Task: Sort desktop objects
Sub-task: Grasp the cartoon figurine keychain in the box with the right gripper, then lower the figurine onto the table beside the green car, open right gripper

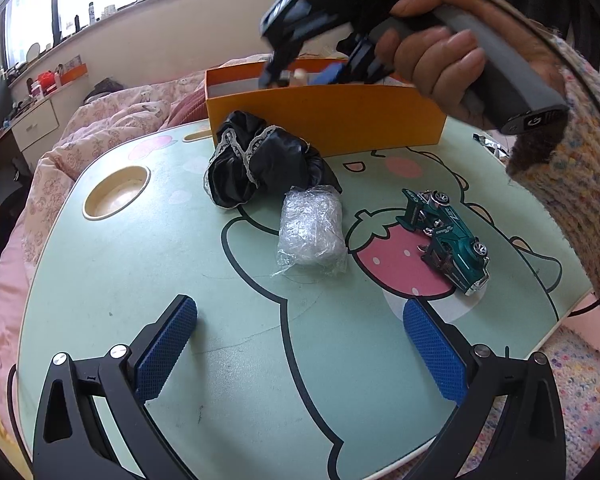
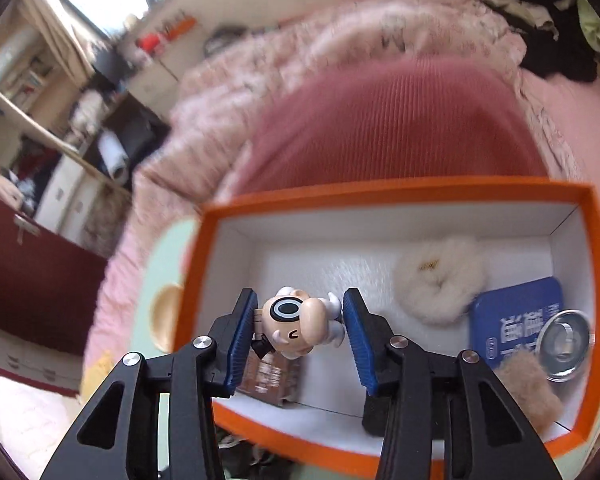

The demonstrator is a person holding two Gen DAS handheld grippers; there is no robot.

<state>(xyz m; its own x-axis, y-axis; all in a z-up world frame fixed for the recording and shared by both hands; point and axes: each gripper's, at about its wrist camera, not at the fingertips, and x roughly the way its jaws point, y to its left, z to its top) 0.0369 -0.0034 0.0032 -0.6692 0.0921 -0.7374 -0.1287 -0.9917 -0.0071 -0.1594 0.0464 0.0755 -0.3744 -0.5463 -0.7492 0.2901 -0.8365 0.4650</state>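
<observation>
Lap table [image 1: 148, 280], pale green with a cartoon print, set on a bed. Orange box [image 2: 400, 190] at its far edge, white inside, open top.

In the box: blue tin [image 2: 512, 320], cream fluffy scrunchie [image 2: 436, 280], tan fluffy piece [image 2: 528, 384] at the near right corner, small round metal tin [image 2: 566, 346] on the blue tin's edge, brown packet [image 2: 268, 380] at near left.

Still out on the table: black lace-trimmed cloth [image 1: 256, 160] touching the box's front wall, plastic-wrapped bundle [image 1: 312, 228] just beside it, green toy car [image 1: 448, 236] lying on its side, apart from the bundle.

Task thing now: small toy figure [image 2: 296, 324], held above the box floor, over the near left part. Looks like hard light plastic, smooth, rounded head, thin arms sticking out. Likely slippery and prone to twist; the wide head is the better place to pinch than the limbs.

Right gripper [image 2: 300, 320]: fingers closed on the figure, one pad each side; right-side contact looks to be on an arm, so grip seems marginal.

Left gripper [image 1: 300, 344]: fingers spread wide, nothing between them, hovering over bare table near the front.

Cloth soft and floppy, take a bunch. Bundle crinkly, squashy. Car rigid, grip across the body.
</observation>
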